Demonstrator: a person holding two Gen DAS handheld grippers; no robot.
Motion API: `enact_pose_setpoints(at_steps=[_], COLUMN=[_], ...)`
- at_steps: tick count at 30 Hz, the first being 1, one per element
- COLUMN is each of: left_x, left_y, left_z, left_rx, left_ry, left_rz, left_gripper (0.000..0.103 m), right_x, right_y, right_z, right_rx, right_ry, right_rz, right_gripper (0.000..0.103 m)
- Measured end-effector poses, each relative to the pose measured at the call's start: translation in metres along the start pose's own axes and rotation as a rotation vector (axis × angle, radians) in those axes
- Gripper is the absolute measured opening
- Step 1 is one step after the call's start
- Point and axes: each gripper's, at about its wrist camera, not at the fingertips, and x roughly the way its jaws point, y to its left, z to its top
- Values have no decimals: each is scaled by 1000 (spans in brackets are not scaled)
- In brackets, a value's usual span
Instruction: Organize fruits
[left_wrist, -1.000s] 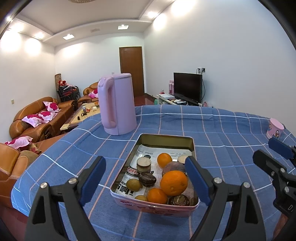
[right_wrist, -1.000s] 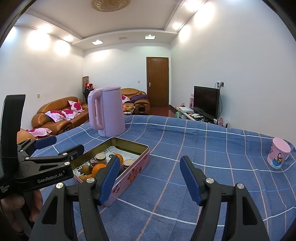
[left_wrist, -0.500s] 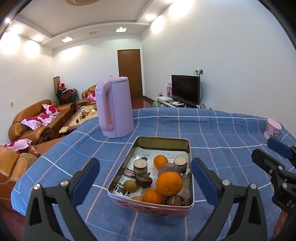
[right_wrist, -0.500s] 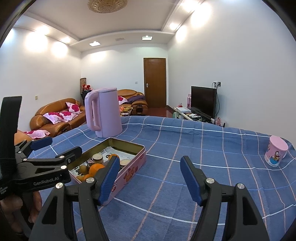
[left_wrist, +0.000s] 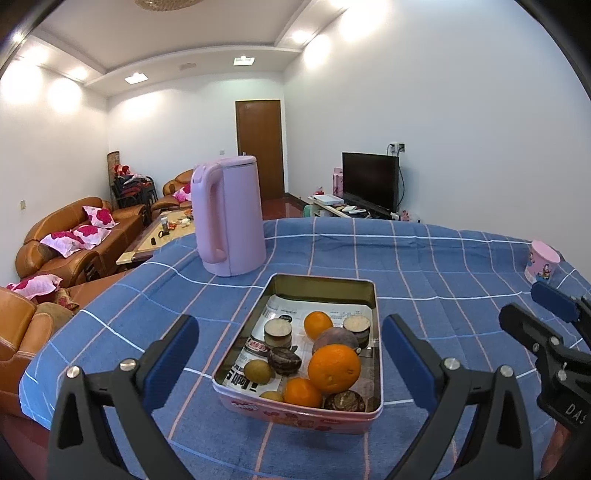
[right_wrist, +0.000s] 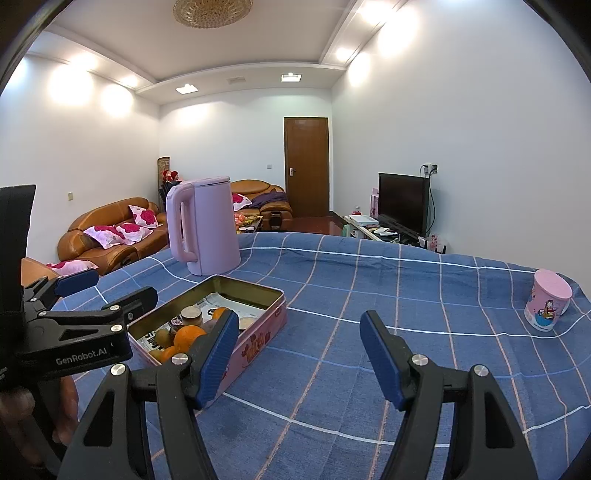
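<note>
A pink tin tray (left_wrist: 364, 288) lined with newspaper sits on the blue checked tablecloth. It holds a large orange (left_wrist: 334, 368), two smaller oranges (left_wrist: 317, 324), a purple fruit (left_wrist: 334, 338), small greenish fruits (left_wrist: 258, 369) and several dark round fruits. My left gripper (left_wrist: 291, 360) is open and empty, hovering in front of the tray's near end. My right gripper (right_wrist: 299, 350) is open and empty, to the right of the tray (right_wrist: 258, 332), above bare cloth. The left gripper also shows in the right wrist view (right_wrist: 96, 291).
A tall pink kettle (left_wrist: 229, 218) stands behind the tray. A pink cartoon cup (right_wrist: 548, 304) stands at the table's far right edge. Brown sofas (left_wrist: 74, 236), a coffee table and a TV (left_wrist: 370, 181) lie beyond the table.
My left gripper has opened wider and drawn back and up from the tray. My right gripper has shifted only slightly.
</note>
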Motion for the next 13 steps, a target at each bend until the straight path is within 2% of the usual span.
enact_pose_setpoints(at_steps=[13], left_x=[2], left_y=[-4], left_z=[-3], left_rx=[23], left_ry=[1], left_rz=[4], left_gripper=[103], right_x=[0], right_y=[-3], right_z=[-2], right_rx=[1], right_ry=[1], right_rz=[-1], right_gripper=[70])
